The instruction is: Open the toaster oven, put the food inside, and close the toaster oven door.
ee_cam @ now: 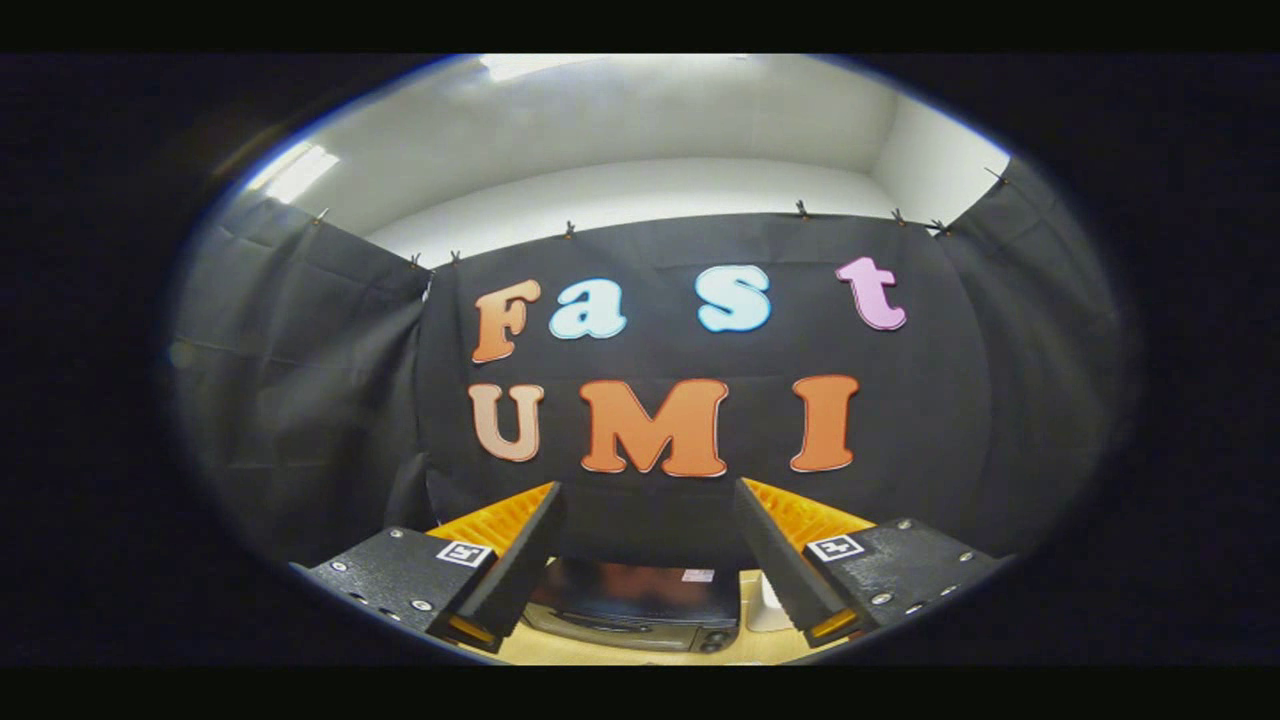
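Ribbed padding lines the inner faces of the two-finger gripper point(648, 520), whose fingers point(520, 565) stand spread wide apart with nothing between them but air. Each finger carries a small square black-and-white marker on its dark bolted mount. Below and just beyond the fingertips, seen through the gap, sits the dark glossy-topped toaster oven point(635, 605) with round knobs at its front right corner, resting on a pale wooden tabletop point(640, 655). Just right of the oven stands a small white object point(768, 600), too hidden to identify. Behind hangs the black cloth booth wall point(300, 400).
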`<state>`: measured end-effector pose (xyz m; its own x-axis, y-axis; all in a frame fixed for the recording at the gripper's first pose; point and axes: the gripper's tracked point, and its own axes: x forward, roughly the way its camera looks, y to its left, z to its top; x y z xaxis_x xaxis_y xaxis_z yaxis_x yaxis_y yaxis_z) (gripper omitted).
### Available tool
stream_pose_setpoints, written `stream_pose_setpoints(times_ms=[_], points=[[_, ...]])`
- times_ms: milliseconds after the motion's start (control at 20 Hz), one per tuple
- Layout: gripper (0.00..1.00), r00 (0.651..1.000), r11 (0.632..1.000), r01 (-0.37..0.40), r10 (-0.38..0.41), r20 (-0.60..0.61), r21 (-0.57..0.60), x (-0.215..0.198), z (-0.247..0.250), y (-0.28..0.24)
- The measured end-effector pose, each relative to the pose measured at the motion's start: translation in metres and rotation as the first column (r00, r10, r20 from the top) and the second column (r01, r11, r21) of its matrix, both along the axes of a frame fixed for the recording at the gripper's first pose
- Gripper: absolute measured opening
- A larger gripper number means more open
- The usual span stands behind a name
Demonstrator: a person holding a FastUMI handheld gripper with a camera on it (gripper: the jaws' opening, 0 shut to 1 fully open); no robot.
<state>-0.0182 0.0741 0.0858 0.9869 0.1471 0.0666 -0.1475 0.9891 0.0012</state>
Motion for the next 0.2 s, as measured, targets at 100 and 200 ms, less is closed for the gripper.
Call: stream_pose_setpoints(times_ms=[100,200], points=[[0.99,0.999,1.0,0.004,-0.004,0.038,-0.004,-0.0032,0.01,-0.0042],[0.99,0.998,1.0,0.01,-0.009,0.062,-0.014,-0.0072,0.0136,-0.0049]])
